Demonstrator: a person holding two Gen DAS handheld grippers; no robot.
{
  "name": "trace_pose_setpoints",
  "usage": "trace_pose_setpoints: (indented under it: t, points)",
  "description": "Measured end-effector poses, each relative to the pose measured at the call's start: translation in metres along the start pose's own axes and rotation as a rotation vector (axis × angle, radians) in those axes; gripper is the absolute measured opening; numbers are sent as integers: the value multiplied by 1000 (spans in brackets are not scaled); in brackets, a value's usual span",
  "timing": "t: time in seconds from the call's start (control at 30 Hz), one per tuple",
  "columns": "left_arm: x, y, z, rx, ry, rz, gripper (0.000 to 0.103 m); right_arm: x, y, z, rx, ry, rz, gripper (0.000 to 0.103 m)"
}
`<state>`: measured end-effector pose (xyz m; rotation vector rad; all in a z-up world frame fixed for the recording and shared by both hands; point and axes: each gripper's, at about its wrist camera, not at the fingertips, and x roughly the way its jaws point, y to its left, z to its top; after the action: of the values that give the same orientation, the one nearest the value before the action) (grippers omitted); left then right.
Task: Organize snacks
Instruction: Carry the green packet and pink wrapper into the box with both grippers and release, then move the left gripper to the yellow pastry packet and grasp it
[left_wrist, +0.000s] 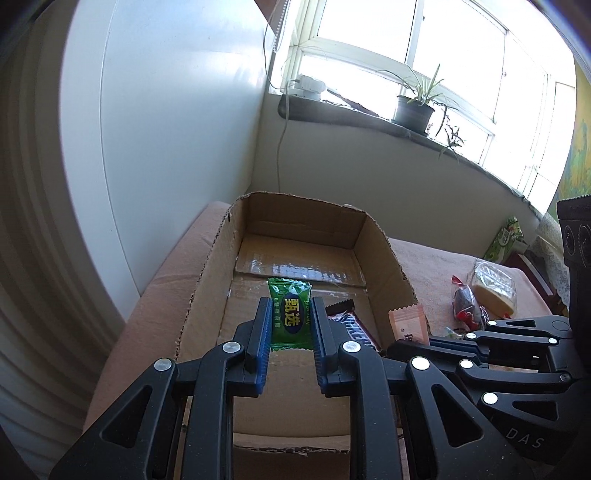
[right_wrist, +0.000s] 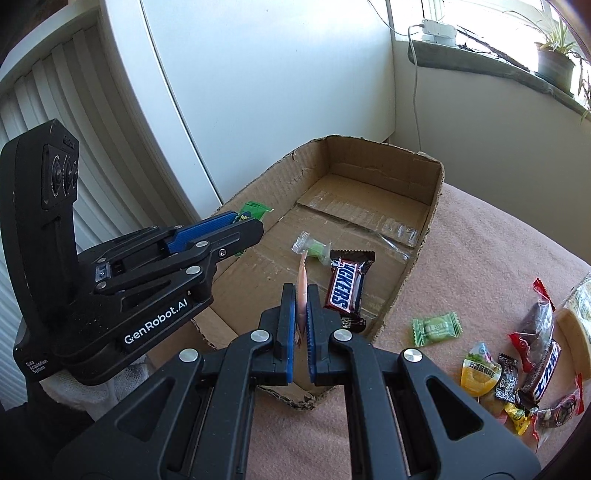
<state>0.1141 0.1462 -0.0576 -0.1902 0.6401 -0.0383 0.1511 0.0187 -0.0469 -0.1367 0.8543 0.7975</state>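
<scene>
Right now the left gripper (left_wrist: 290, 321) is clamped on a green candy packet (left_wrist: 290, 313), its blue pads pressed against the packet's two sides, and it holds the packet upright above the floor of the open cardboard box (left_wrist: 214, 258). From the right wrist view that same packet (right_wrist: 252, 210) only peeks out past the left gripper's tips, over the box's left wall (right_wrist: 255, 188).

Meanwhile the right gripper (right_wrist: 302, 314) is nearly closed on a thin pink packet (right_wrist: 302, 291), seen edge-on between the pads and poking out beyond them, above the near part of the box. In the left wrist view the pink packet (left_wrist: 407, 322) shows its flat face beside the box's right wall.

Inside the box lie a brown chocolate bar (right_wrist: 346, 290) and a small clear-wrapped green sweet (right_wrist: 312, 248), close together on the taped floor.

Outside, on the pink cloth (right_wrist: 480, 251) to the right, sit more snacks: a pale green candy (right_wrist: 437, 328), a yellow jelly cup (right_wrist: 479, 369), a long red-ended bar (right_wrist: 539, 343) (others beyond it are cut off by the frame edge).
</scene>
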Motion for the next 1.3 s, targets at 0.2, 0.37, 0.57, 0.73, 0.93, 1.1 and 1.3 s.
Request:
trace_pose_setpoints:
  t: [0.2, 0.37, 0.57, 0.73, 0.93, 1.1, 1.3]
  points:
    - [0, -1, 1, 3, 1, 4, 19, 1, 0, 0, -11, 2, 1, 5]
    - [-1, -2, 1, 4, -6, 18, 20, -2, 2, -1, -27, 0, -8, 5]
    - [-1, 0, 2, -5, -9, 38, 40, -1, 3, -2, -35, -3, -19, 39]
    - [-3, 2, 3, -13, -19, 48, 47, -7, 3, -4, -46, -15, -32, 48]
    - [-4, 1, 4, -15, -22, 45, 49, -17, -1, -8, -53, -30, -66, 61]
    - [-6, -9, 4, 14, -32, 44, 61, -31, -13, -15, -28, -49, -89, 74]
    - [-10, -21, 6, 18, -53, 27, 61, -61, -41, -34, 31, -84, -145, 86]
